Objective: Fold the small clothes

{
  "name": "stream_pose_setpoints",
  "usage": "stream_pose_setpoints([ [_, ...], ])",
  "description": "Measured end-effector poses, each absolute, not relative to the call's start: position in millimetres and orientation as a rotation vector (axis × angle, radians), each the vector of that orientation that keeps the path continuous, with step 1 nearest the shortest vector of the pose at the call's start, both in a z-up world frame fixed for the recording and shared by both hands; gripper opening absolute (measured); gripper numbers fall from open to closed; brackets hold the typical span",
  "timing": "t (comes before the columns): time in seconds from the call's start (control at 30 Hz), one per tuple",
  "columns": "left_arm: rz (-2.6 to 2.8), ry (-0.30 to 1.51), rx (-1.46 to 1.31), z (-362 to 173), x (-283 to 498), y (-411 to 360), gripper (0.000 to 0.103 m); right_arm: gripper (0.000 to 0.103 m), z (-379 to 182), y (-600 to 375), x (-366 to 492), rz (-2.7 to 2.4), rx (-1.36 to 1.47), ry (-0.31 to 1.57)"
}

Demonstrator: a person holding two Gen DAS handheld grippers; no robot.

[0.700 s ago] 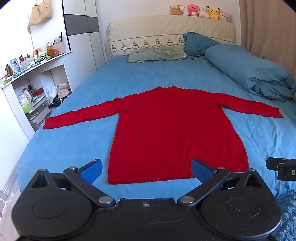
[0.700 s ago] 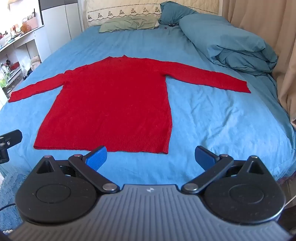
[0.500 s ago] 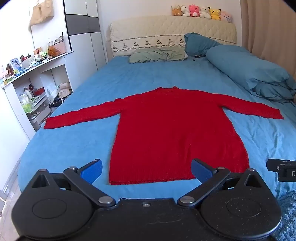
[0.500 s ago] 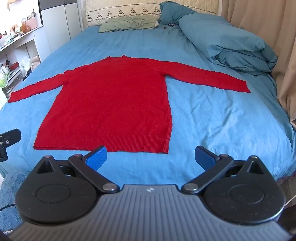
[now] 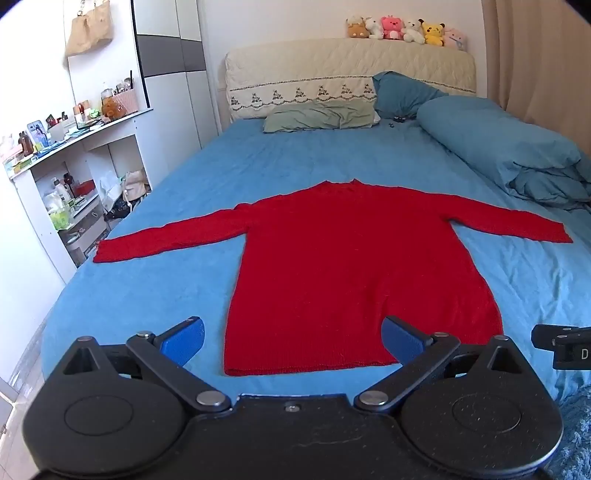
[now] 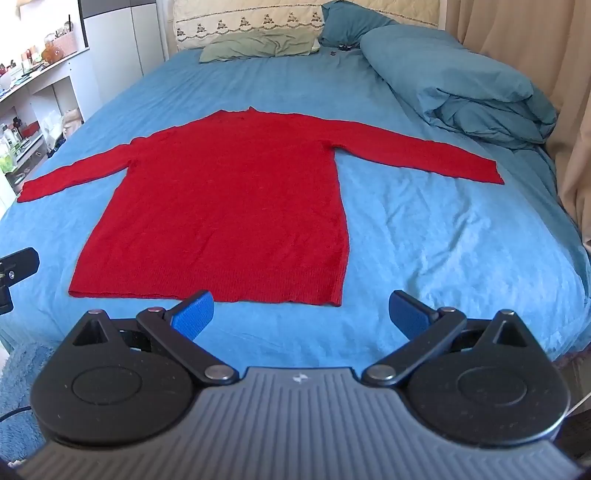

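On the bed (image 5: 155, 288), red sweater (image 5: 347, 266) lies flat, sleeves spread, hem nearest. Left tool (image 5: 291, 341) and right tool (image 6: 301, 314) both wide open, empty, short of hem. Soft, light knit, likely stretchy; pinch cuffs or hem corners.

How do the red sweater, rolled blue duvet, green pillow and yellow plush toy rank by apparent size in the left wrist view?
1. red sweater, nearest the camera, which inflates it
2. rolled blue duvet
3. green pillow
4. yellow plush toy, farthest away, so its true size is unsure
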State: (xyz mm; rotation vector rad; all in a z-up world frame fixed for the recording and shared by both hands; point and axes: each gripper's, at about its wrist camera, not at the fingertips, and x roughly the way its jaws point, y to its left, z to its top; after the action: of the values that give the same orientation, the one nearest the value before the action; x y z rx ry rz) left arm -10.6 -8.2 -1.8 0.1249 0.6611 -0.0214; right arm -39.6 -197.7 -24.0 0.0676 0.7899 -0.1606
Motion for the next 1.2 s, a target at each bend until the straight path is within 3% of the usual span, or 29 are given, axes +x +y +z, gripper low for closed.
stream_pose_setpoints([
  [1.2, -0.049, 0.637, 0.117, 0.0, -13.5, -3.0, 0.103, 0.103, -23.6, -198.4, -38.8, -0.151, 0.058, 0.791],
])
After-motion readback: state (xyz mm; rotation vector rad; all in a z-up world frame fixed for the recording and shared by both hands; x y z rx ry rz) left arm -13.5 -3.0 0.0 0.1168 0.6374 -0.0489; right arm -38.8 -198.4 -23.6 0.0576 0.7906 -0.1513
